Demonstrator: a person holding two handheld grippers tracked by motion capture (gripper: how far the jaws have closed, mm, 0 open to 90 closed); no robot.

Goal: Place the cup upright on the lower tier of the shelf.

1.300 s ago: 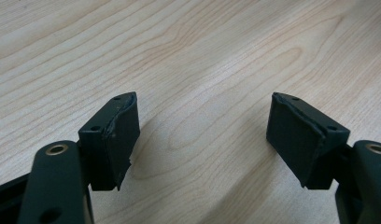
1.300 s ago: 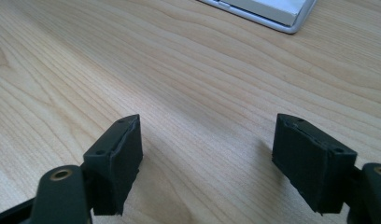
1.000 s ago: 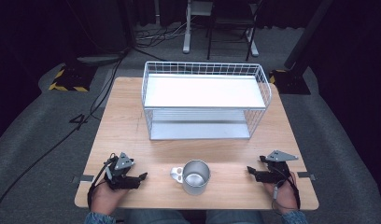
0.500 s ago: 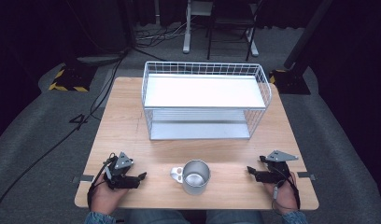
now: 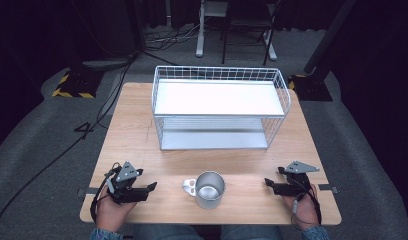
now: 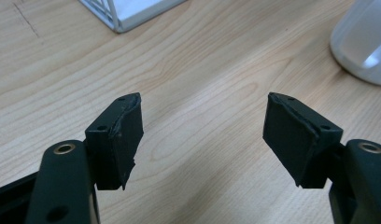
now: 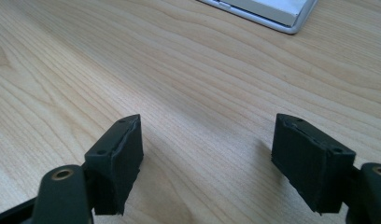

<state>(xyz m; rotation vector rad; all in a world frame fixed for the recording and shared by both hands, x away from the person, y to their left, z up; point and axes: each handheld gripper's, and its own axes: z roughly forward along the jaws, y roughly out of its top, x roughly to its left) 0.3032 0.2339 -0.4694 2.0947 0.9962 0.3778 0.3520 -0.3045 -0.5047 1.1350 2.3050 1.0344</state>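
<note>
The left gripper [image 5: 151, 186] and the right gripper [image 5: 267, 182] flank the metal mug [image 5: 209, 189], jaws spread wide, empty, low over the wooden surface [image 5: 137, 130].

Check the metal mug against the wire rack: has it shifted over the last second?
No. The metal mug sits at the same spot below the wire rack, midway between the two tongs.

Bright overhead light on table [image 5: 142, 125], dark surroundings, glare on rack shelf [image 5: 217, 97], soft high view
</note>
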